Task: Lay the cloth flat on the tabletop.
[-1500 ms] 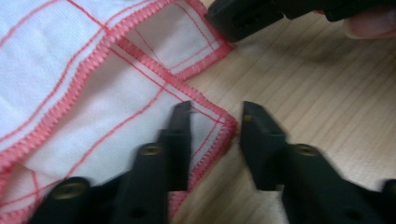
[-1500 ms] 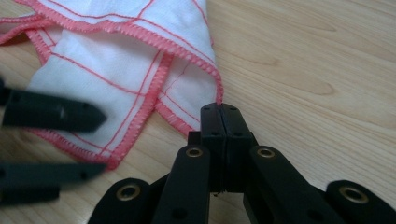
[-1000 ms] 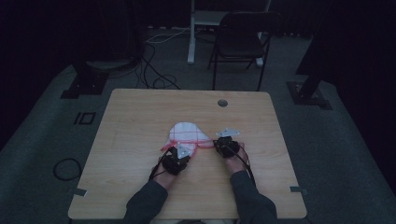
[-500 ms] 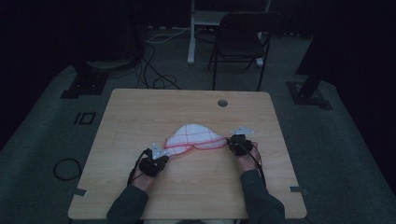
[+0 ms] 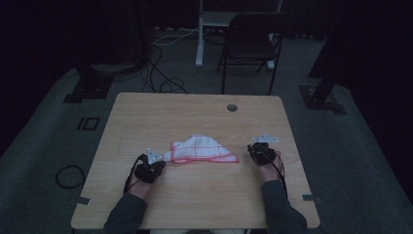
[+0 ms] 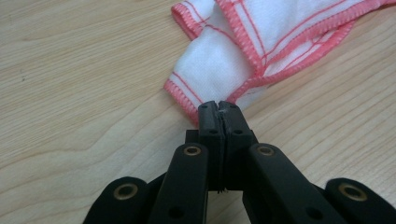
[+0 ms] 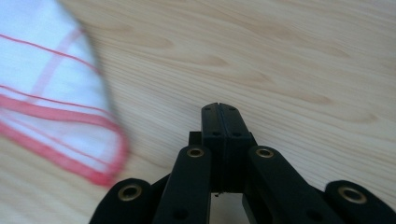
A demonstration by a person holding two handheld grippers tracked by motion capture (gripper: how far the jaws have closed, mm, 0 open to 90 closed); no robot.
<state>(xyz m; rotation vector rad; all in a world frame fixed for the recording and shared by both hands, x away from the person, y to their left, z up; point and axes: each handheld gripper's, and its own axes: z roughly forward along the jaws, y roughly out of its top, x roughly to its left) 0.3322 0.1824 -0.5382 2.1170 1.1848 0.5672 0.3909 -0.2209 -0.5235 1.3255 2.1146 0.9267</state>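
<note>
A white cloth with red grid lines and red hems (image 5: 202,150) lies spread in a rough triangle at the middle of the wooden table (image 5: 195,112). My left gripper (image 5: 158,165) sits at the cloth's left corner. In the left gripper view its jaws are shut (image 6: 219,107), pinching the hemmed corner of the cloth (image 6: 224,70). My right gripper (image 5: 253,150) rests a little to the right of the cloth's right corner. In the right gripper view its jaws are shut (image 7: 219,109) with nothing between them, and the cloth (image 7: 42,93) lies blurred to their left.
A round cable hole (image 5: 232,107) is in the table's far right part. Behind the table a dark folding chair (image 5: 253,44) stands on the carpet, with cables (image 5: 156,73) on the floor to its left. Bare wood surrounds the cloth.
Both grippers moved apart from the middle, pulling the bunched cloth out wide. The cloth now lies flat, and the right gripper is off its right corner.
</note>
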